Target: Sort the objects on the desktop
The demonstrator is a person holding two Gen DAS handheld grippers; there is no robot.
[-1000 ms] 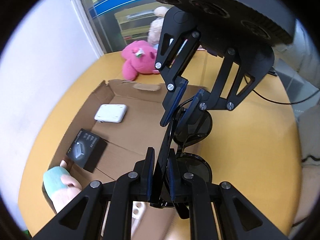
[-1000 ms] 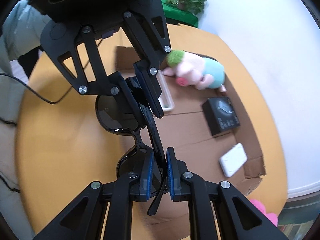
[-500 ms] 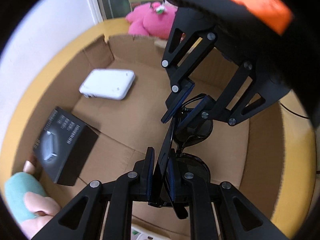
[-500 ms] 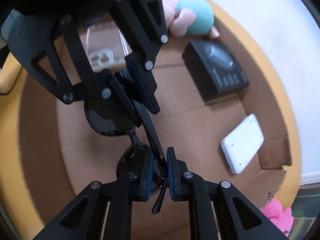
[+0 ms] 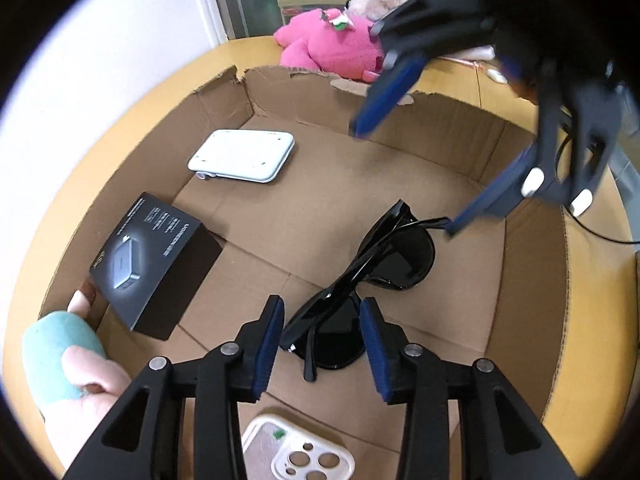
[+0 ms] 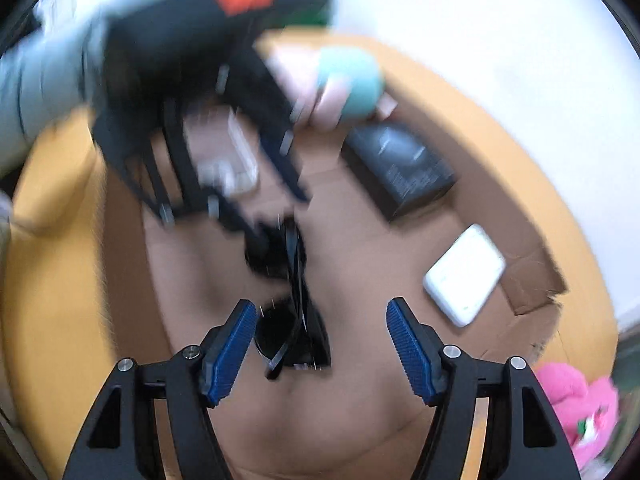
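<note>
Left claw (image 5: 322, 346) spread, low over sunglasses (image 5: 360, 288), pads either side, not touching. Right claw (image 6: 322, 342) spread too, above the far temple end. Sunglasses lie on the floor of cardboard box (image 5: 528, 280), mid-box, apart from black carton (image 5: 154, 276) and white device (image 5: 244, 156). Box sits on yellow bench (image 5: 132, 108).

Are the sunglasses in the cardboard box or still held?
In: the sunglasses lie on the cardboard box floor, both grippers open around them.

A: What lies between the parted fingers (image 5: 269, 344) of the left gripper (image 5: 322, 346)?
B: Black sunglasses (image 5: 360, 276), on the cardboard box (image 5: 520, 320) floor; beyond, the right gripper (image 5: 404, 152), fingers spread.
</note>
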